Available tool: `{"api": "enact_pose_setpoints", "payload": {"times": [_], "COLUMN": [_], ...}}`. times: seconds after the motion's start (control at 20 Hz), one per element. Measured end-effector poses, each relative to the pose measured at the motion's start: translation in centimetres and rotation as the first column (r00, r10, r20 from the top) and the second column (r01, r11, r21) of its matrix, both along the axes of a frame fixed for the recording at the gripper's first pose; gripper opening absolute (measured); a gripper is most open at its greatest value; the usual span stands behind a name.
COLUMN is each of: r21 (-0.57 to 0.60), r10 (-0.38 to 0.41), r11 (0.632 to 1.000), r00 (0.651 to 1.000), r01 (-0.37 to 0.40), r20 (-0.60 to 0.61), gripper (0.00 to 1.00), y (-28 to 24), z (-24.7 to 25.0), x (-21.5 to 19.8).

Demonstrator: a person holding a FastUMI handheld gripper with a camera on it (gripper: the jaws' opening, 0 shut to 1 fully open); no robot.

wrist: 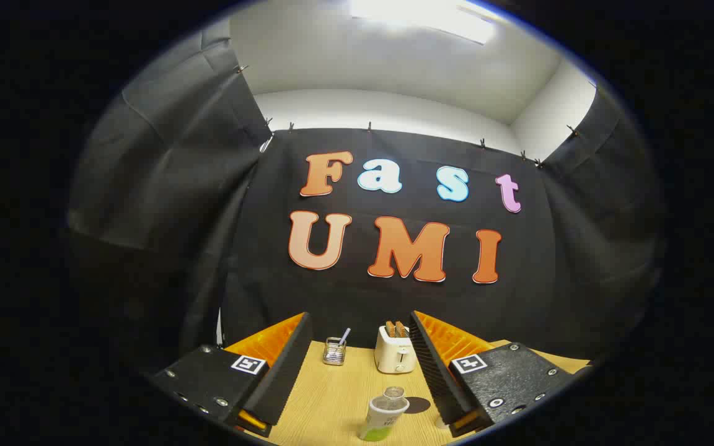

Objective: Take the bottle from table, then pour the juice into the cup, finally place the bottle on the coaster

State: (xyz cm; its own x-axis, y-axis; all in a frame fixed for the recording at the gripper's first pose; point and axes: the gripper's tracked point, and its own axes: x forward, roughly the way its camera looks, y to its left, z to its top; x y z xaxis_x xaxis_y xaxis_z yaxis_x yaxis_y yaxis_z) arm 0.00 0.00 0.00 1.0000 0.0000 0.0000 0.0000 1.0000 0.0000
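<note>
Since the small clear plastic bottle with the green label (383,415) stands upright on the pale wooden table (326,402), between the spread, empty fingers of the gripper (357,371), I'd ease in low and pinch its body squarely; dark round coaster (418,405) sits just beside it, white toaster (394,353) beyond

- No word or number can be read here.
- The bottle (383,416) carries a label, its print too small to make out.
- The gripper (360,317), fingers spread wide and holding nothing, bears a square black-and-white marker (248,364) on each side.
</note>
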Motion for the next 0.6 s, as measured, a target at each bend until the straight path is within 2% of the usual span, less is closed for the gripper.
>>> {"api": "enact_pose_setpoints", "payload": {"times": [0.6], "r21": [0.021], "r10": [-0.008], "r11": [1.000], "r00": [1.000], "r01": [0.008], "r20": [0.001], "gripper": [0.93], "y": [-0.60], "z": [-0.67], "x": [-0.15]}}
